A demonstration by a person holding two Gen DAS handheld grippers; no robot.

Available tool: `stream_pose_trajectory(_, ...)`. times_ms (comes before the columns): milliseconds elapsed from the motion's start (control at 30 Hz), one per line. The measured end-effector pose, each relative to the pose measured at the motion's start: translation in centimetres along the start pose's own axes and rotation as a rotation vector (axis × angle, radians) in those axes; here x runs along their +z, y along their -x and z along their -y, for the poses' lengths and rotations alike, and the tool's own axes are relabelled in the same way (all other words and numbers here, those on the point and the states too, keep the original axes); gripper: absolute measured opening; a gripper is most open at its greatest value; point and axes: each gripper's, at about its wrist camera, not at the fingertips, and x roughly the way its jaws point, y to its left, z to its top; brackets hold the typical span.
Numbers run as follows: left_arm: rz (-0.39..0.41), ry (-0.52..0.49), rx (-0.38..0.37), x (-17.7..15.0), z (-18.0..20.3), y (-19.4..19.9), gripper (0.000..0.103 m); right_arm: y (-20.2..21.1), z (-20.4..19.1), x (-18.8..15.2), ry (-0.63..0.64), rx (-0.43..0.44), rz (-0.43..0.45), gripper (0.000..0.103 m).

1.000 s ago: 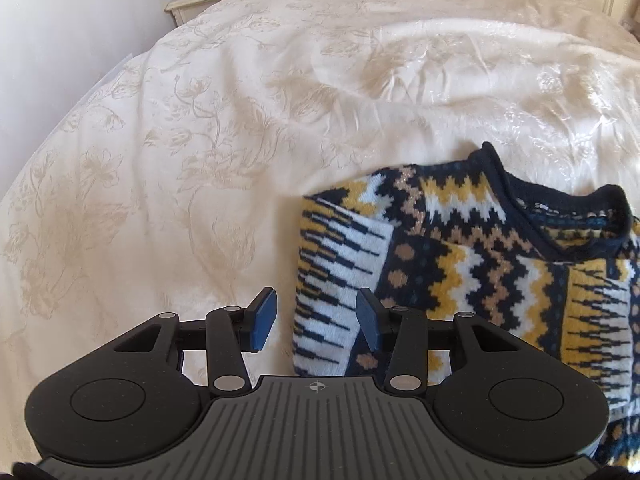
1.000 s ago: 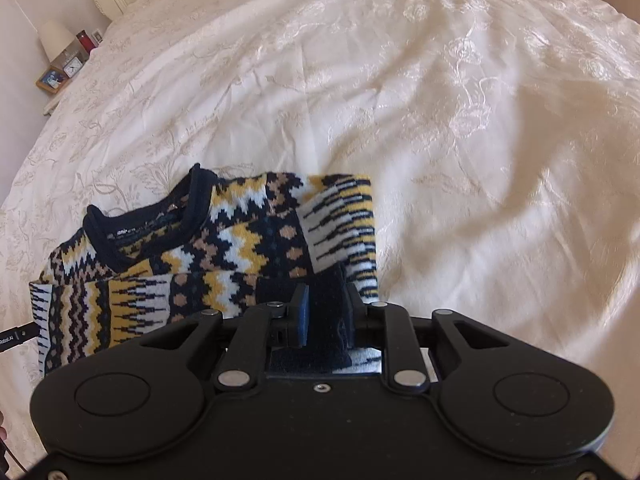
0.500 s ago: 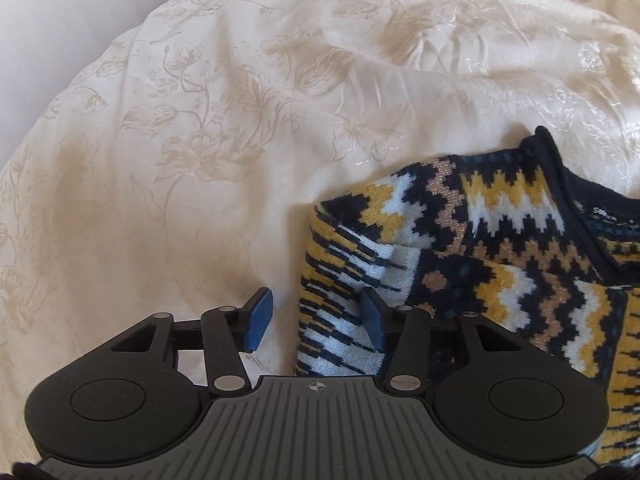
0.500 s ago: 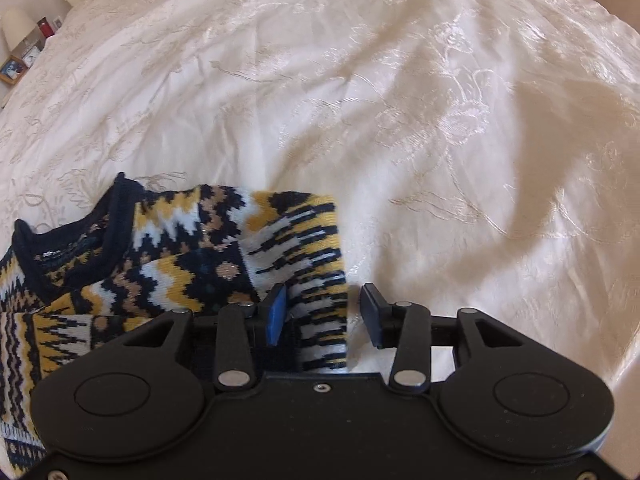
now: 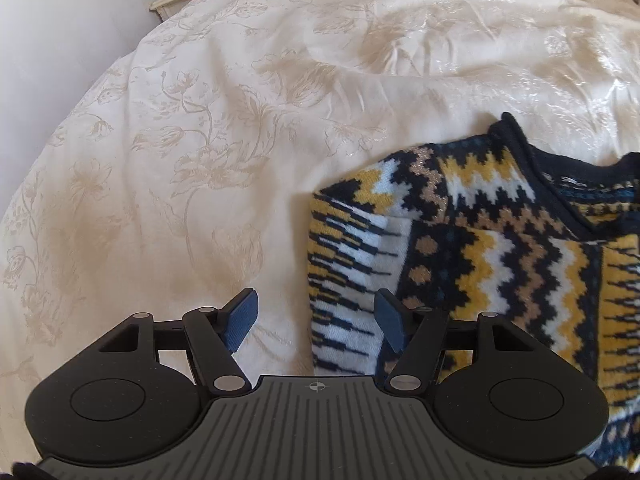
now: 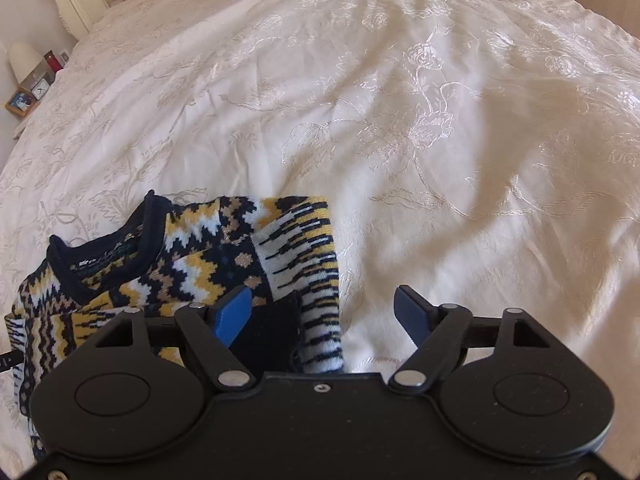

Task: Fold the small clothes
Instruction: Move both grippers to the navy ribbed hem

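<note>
Sweater (image 5: 500, 248) lies on the bedspread (image 5: 240, 120), already folded narrow, with both sleeves turned in over the body and the dark collar (image 6: 112, 248) at the far end. From the left gripper (image 5: 316, 320) it sits ahead and to the right, and its striped left edge runs up between the two fingers. From the right gripper (image 6: 324, 312) it sits ahead and to the left, with a dark cuff (image 6: 276, 328) just beside the left finger. Both grippers stand wide open and hold nothing.

The step in hand seems to be the next fold, bringing the lower part up toward the collar. To do it well, each gripper should go low to the near hem, take all the layers together at its own corner, and close fully before lifting. Then both should rise and move forward at the same speed, so that the sleeves do not slide out.

One second ago the right gripper was closed on the dark cuff; half a second ago it was already partly open, and now it is fully open and the cuff lies free. The left gripper was open in all three moments and has shifted a little to the left.
</note>
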Motion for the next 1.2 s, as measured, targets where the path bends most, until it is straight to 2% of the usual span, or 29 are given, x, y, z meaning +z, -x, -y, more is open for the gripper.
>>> stream_pose_trajectory(200, -0.021, 0.003, -0.093, -4.3, -0.4, 3.5, 0.076, 2.7, -1.0, -3.2, 0.059, 0.031, -0.007, 0.102)
stream_pose_trajectory(367, -0.022, 0.003, -0.129, -8.3, -1.1, 5.7, 0.076, 4.8, -2.0, -7.3, 0.108, 0.033, -0.028, 0.102)
stream_pose_trajectory(700, -0.038, -0.027, -0.214, -15.3, -3.4, 8.5, 0.076, 8.1, -2.2, -16.3, 0.109, 0.015, -0.112, 0.102)
stream_pose_trajectory(833, -0.043, -0.063, -0.212, -18.1, -3.8, 9.6, 0.076, 8.8, -1.8, -19.4, 0.128, 0.016, -0.176, 0.102)
stream_pose_trajectory(967, -0.054, -0.042, -0.219, -20.5, -3.9, 10.6, 0.076, 9.5, -1.2, -22.0, 0.176, 0.028, -0.223, 0.102)
stream_pose_trajectory(1200, -0.066, -0.042, -0.199, -24.8, -2.2, 12.5, 0.076, 9.6, 0.3, -25.5, 0.251, 0.049, -0.265, 0.102)
